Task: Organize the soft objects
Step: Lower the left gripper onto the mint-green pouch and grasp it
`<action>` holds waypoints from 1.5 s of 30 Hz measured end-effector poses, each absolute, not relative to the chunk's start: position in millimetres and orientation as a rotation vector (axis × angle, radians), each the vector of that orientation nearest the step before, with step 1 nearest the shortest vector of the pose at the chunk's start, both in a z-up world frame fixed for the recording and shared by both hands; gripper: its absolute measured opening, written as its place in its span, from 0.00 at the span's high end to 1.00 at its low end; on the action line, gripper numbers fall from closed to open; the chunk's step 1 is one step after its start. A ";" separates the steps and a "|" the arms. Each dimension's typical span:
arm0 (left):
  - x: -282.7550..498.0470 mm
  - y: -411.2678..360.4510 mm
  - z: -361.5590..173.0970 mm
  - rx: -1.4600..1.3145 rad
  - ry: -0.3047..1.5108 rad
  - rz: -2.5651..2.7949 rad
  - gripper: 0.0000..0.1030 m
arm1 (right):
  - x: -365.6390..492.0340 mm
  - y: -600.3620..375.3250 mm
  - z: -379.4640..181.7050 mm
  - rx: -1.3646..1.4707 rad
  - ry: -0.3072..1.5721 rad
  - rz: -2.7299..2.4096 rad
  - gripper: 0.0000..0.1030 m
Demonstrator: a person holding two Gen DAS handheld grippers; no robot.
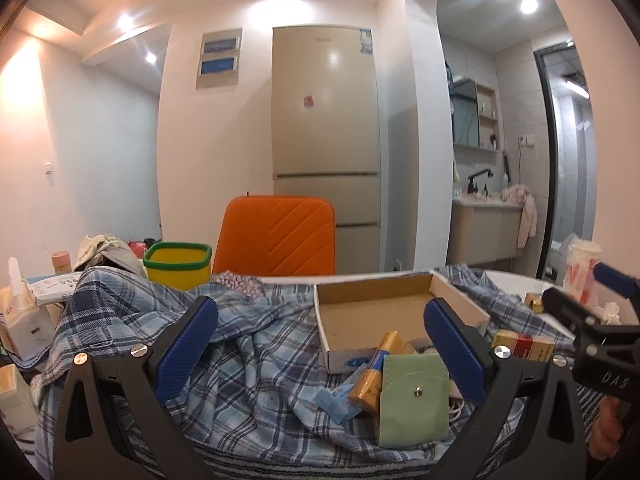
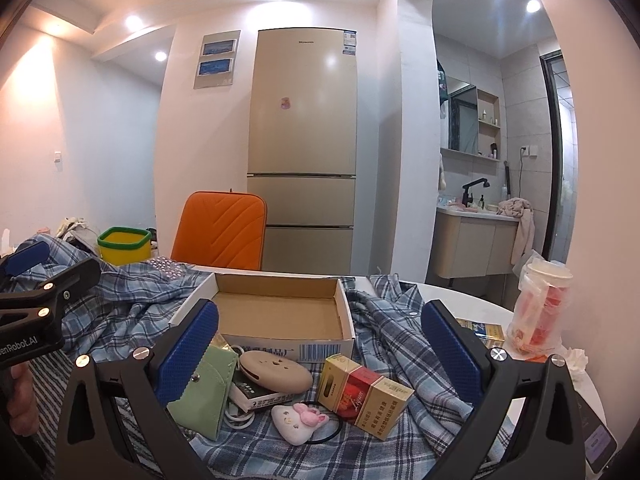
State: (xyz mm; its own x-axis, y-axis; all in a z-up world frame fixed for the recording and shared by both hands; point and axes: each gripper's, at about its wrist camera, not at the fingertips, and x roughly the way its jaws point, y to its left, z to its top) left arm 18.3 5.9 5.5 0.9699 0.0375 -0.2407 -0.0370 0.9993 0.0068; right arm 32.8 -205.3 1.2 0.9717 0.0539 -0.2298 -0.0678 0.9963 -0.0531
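left hand-held gripper [image 1: 320,340]: wide, empty | right hand-held gripper [image 2: 320,340]: wide, empty | plaid shirt [image 1: 248,368]: spread crumpled over worktop [image 2: 472,300] | green pouch [image 2: 202,394]: on shirt, before cardboard box [image 2: 280,312]

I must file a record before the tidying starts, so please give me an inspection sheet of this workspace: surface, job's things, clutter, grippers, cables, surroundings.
Surface: white table, mostly covered by a rumpled blue plaid shirt.
Job's things: green snap pouch, plush bunny hair tie and beige oval case lie on the shirt in front of the open, empty cardboard box.
Clutter: cigarette packs, bagged cup, yellow bin, tissue pack.
Grippers: left gripper open, holding nothing; right gripper open, holding nothing.
Cables: white cord under the pouch.
Surroundings: orange chair, fridge, bathroom sink.
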 end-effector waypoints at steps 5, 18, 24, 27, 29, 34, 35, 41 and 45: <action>31.8 -10.9 6.0 0.053 0.391 -0.006 0.01 | 38.4 -226.1 5.6 0.018 0.242 -0.033 0.00; 92.0 -58.6 -46.7 0.042 0.862 -0.166 0.13 | 54.5 -245.9 -4.2 0.081 0.365 -0.042 0.05; 112.1 -69.5 -74.7 0.061 0.993 -0.160 0.18 | 62.5 -241.0 -13.8 0.081 0.445 -0.005 0.08; 120.0 -65.3 -82.6 0.023 1.048 -0.167 0.18 | 66.7 -239.5 -17.1 0.075 0.472 -0.005 0.08; 122.4 -63.7 -84.9 0.010 1.065 -0.163 0.18 | 70.0 -239.5 -20.3 0.075 0.498 -0.007 0.09; 121.6 -72.9 -86.3 0.045 1.070 -0.168 0.21 | 75.9 -239.9 -26.9 0.077 0.544 -0.012 0.09; 124.2 -74.0 -87.0 0.053 1.070 -0.168 0.21 | 76.7 -239.6 -27.8 0.075 0.549 -0.012 0.09; 125.0 -72.0 -90.9 0.045 1.072 -0.184 0.34 | 78.8 -238.6 -30.1 0.070 0.561 -0.003 0.09; 112.8 -69.6 -76.6 0.048 0.979 -0.197 0.34 | 80.7 -235.4 -31.7 0.059 0.572 0.004 0.09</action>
State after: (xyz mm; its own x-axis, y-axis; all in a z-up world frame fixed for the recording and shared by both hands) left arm 112.8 -69.6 -76.6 0.5413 -0.1438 -0.8284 0.1871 0.9812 -0.0481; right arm 80.7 -235.4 -31.7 0.8406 0.0199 -0.5413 0.0129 0.9983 0.0568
